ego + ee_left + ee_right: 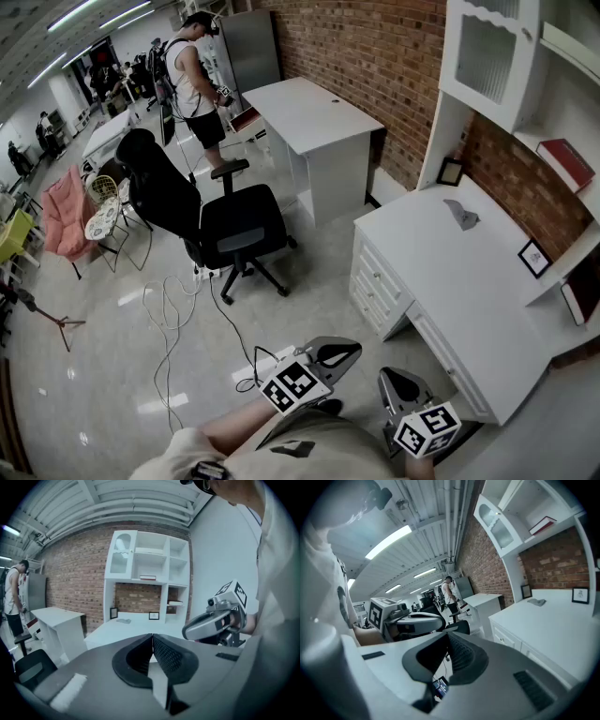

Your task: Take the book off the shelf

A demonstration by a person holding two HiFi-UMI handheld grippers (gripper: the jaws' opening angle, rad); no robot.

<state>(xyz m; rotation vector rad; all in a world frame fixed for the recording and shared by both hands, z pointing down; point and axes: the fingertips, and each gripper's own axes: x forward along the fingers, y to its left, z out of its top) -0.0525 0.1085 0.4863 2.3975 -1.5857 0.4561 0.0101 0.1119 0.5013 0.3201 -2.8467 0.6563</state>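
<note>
A red book (565,164) lies flat on an upper shelf of the white shelf unit (487,56) at the right; it shows as the red book (542,525) in the right gripper view and small as the book (147,577) in the left gripper view. A second dark book (581,291) leans in a lower compartment. My left gripper (349,350) and right gripper (389,377) hang side by side low in front of me, well short of the shelves. The left gripper (152,637) has its jaws together with nothing between them; so has the right gripper (447,637).
A white desk (450,272) with drawers stands under the shelves, bearing a grey object (464,216) and two small picture frames (534,258). A black office chair (225,225), floor cables (178,300), another white table (309,112) and a standing person (197,75) lie to the left.
</note>
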